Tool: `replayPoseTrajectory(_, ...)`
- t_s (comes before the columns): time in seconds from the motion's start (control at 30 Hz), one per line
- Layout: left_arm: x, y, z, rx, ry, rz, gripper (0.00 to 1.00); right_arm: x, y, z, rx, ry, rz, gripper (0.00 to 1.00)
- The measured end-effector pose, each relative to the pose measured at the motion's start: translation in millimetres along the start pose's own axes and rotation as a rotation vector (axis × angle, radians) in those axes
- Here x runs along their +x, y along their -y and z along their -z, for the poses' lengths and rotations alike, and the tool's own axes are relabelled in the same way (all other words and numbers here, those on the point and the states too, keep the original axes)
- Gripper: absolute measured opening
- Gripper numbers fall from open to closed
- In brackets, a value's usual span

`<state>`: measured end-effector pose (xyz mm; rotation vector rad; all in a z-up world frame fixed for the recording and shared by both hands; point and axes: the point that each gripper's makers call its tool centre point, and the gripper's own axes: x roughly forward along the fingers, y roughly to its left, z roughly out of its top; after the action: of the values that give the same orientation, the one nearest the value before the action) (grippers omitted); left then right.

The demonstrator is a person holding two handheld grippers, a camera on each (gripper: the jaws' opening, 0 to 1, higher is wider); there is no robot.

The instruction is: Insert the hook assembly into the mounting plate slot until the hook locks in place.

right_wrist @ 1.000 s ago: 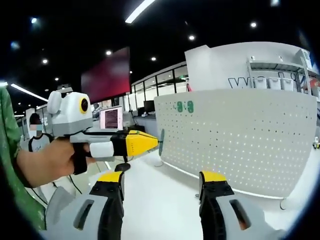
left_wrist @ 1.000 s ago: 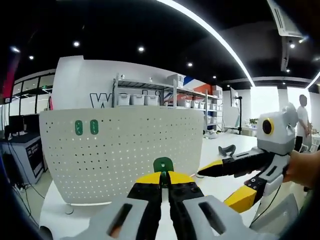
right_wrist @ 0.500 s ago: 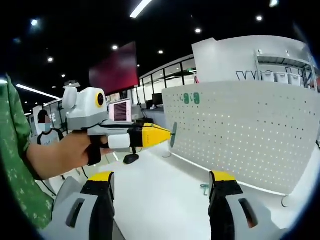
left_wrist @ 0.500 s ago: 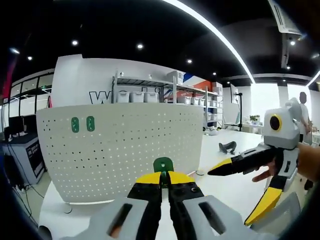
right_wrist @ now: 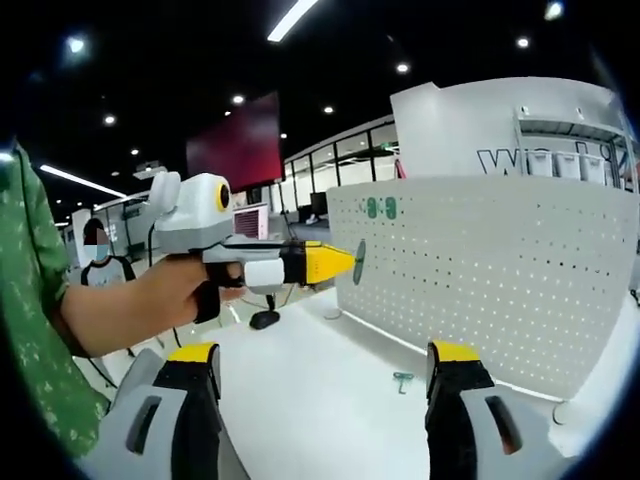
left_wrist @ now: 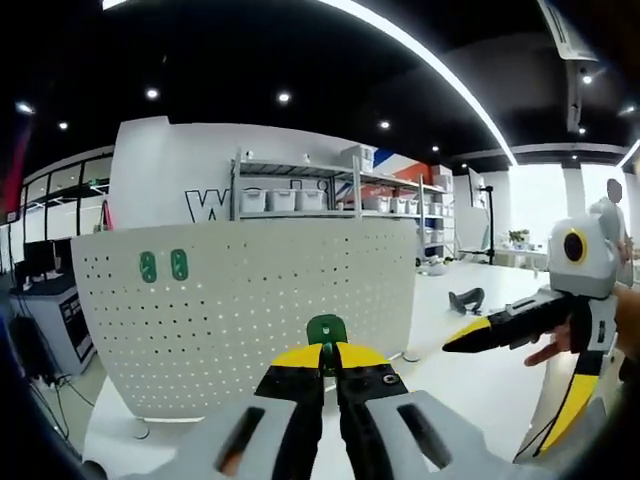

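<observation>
Overhead, dark ceiling – white table [right_wrist: 330, 380] carries pegboard [left_wrist: 250, 310]; left tongs [left_wrist: 329, 357] clenched on green hook [left_wrist: 326, 329], right tongs [right_wrist: 325, 362] released.

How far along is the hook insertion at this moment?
Done: the left hand-held gripper is shut on a green hook, and two green pieces already sit on the white pegboard.
In hand: carrying the hook, still apart from the board.
Left: inserting and locking it.

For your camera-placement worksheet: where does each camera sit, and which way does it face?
Left gripper view: rides the left gripper, facing the white pegboard; its shut fingers hold a green hook.
Right gripper view: rides the right gripper, facing the pegboard; a hand and green sleeve show.
Shared: pegboard, hook, two mounted green hooks.
</observation>
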<state>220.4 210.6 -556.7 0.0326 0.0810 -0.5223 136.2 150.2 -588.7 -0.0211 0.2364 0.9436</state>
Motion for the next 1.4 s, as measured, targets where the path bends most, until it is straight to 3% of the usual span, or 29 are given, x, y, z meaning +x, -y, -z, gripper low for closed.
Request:
replayPoseTrajectory(0.17, 13.0, -12.6, -12.5, 0.015, 0.017, -0.053, 0.03, -1.0, 7.7, -6.2, 0.007, 0.017, -0.021, 0.89)
replayPoseTrajectory(0.33, 28.3, -37.0, -30.3, 0.009, 0.056, -0.137, 0.03, -1.2, 17.7, -12.9, -0.001, 0.041, -0.012, 0.95)
replayPoseTrajectory(0.63, 49.4, -73.7, -50.4, 0.011, 0.092, -0.23, 0.03, 3.9, 22.9, -10.1, 0.006, 0.02, -0.042, 0.96)
replayPoseTrajectory(1.13, 74.9, -98.4, -71.6, 0.041, 0.135, -0.304, 0.03, 3.5, 34.2, -11.1, 0.016, 0.02, -0.025, 0.98)
replayPoseTrajectory(1.4, 91.2, -111.5, -71.4, 0.059, 0.135, -0.327, 0.03, 3.9, 42.2, -8.7, 0.021, 0.012, -0.005, 1.0)
